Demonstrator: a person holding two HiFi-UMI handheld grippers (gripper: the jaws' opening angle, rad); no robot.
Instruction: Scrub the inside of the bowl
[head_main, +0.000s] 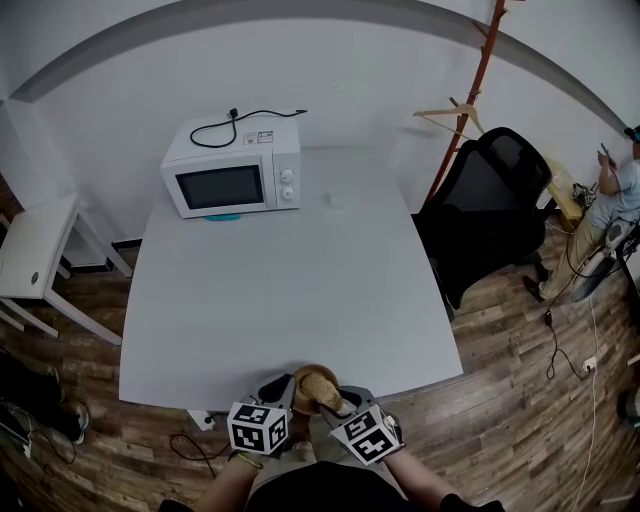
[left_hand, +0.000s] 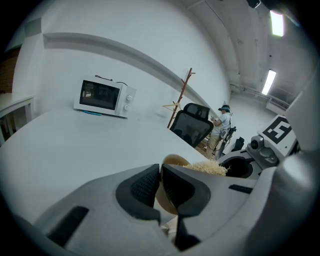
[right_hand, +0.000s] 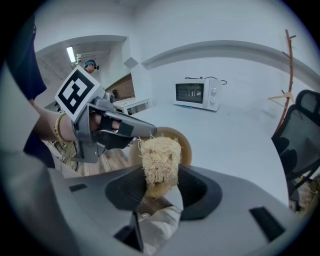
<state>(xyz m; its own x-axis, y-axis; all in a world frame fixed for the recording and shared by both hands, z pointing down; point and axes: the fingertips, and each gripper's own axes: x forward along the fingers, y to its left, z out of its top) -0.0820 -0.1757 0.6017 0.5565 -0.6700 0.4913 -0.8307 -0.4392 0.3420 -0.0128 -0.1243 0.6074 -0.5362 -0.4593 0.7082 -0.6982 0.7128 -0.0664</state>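
**A:** The scrubber (right_hand: 159, 159) is looking rough and straw-like, with dry tangled fibres sticking out all over.

**B:** And the bowl (right_hand: 184, 144) is showing smooth and matt, pale tan, no shine coming off it.

**A:** The left gripper (left_hand: 160, 170) is wearing matt grey plastic, and its pads (left_hand: 144, 186) are showing black and finely textured.

**B:** The table (head_main: 290, 280) is lying smooth and matt, the floor (head_main: 500, 340) is showing grained wood planks, and the microwave (head_main: 232, 165) casing is gleaming faintly.
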